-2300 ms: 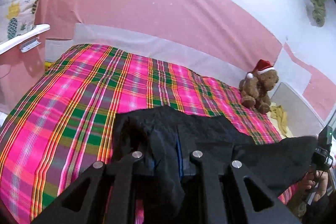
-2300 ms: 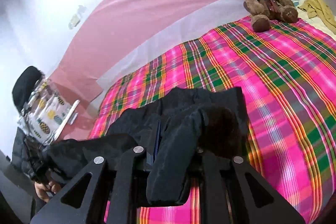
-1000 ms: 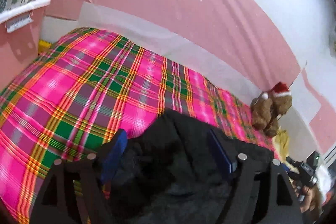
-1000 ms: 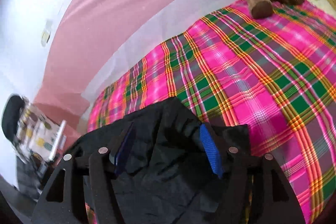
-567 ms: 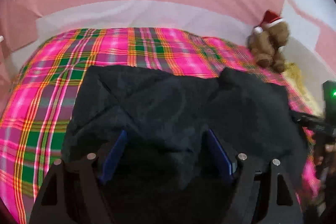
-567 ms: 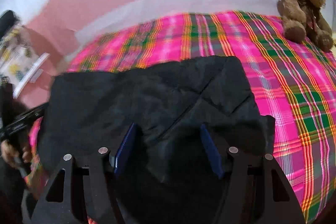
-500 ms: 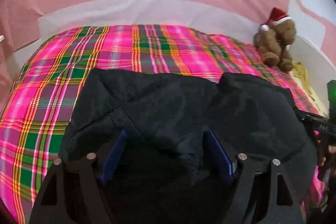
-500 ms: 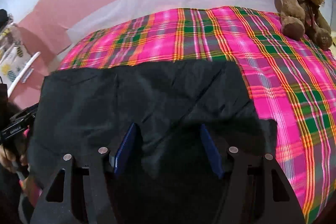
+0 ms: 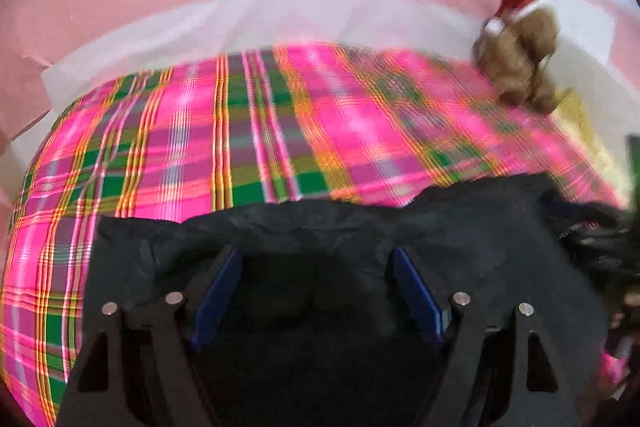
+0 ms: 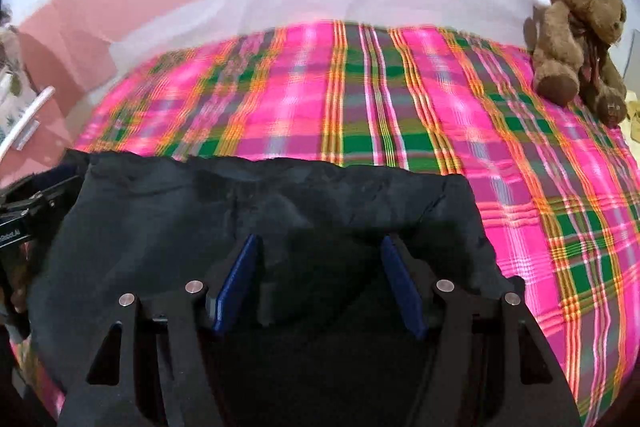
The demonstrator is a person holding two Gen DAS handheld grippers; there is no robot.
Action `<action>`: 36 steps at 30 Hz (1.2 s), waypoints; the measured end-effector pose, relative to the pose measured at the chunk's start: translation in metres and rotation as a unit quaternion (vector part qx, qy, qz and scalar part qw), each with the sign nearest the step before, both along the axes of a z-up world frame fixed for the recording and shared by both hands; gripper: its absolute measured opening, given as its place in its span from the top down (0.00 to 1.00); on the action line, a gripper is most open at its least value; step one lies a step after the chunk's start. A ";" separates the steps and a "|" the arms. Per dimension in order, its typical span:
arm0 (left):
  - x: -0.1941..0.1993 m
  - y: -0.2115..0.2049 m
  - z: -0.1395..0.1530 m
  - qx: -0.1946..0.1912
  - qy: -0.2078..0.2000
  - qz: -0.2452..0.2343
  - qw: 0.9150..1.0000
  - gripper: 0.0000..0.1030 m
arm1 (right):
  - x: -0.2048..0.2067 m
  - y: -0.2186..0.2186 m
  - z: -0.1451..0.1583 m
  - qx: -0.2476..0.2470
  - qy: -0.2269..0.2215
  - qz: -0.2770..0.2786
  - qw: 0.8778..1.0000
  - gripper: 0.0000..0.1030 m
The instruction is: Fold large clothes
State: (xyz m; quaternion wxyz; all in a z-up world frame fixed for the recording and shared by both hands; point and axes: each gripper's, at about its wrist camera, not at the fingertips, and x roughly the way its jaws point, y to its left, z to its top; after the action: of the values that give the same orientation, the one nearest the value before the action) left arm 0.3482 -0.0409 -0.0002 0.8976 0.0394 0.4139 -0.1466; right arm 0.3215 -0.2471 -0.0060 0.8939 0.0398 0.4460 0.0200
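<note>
A large black garment (image 9: 320, 239) lies spread flat on the near part of the bed, its far edge running across both views; it also shows in the right wrist view (image 10: 280, 203). My left gripper (image 9: 316, 267) is open, its blue pads apart over the cloth near its left end. My right gripper (image 10: 318, 255) is open over the cloth near its right end. Neither holds anything. The left gripper body shows at the left edge of the right wrist view (image 10: 24, 211).
The bed carries a pink, green and orange plaid cover (image 9: 248, 131), (image 10: 360, 87). A brown teddy bear with a Santa hat (image 10: 576, 43) sits at the far right corner, blurred in the left wrist view (image 9: 516, 55). A pink wall lies behind.
Both grippers were shut on bunched black cloth 2.3 s ago. They opened about a second ago. The garment now lies spread flat and both grippers have drawn back toward its near edge.
</note>
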 end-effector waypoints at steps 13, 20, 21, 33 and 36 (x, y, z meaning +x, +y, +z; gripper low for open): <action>0.021 -0.003 -0.037 -0.008 -0.007 0.023 1.000 0.21 | 0.030 -0.011 -0.047 0.012 0.002 -0.025 1.000 0.38; 0.012 0.010 -0.007 -0.001 -0.009 0.015 1.000 0.21 | 0.024 -0.015 -0.030 0.011 0.002 -0.033 0.999 0.38; 0.008 0.018 0.003 0.001 -0.026 0.014 1.000 0.21 | 0.019 -0.017 -0.021 0.008 -0.008 -0.038 0.999 0.38; 0.042 0.084 -0.047 -0.017 0.006 0.093 0.995 0.21 | 0.031 -0.049 -0.049 -0.013 0.008 -0.093 0.996 0.37; 0.043 0.086 -0.054 -0.029 0.005 0.097 0.995 0.21 | 0.037 -0.053 -0.056 -0.007 0.008 -0.097 0.995 0.36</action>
State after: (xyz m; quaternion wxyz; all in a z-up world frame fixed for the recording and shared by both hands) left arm 0.3916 0.0455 -0.0543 0.9061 -0.0281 0.4162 -0.0707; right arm 0.3580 -0.3001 -0.0619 0.8882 0.0765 0.4475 -0.0705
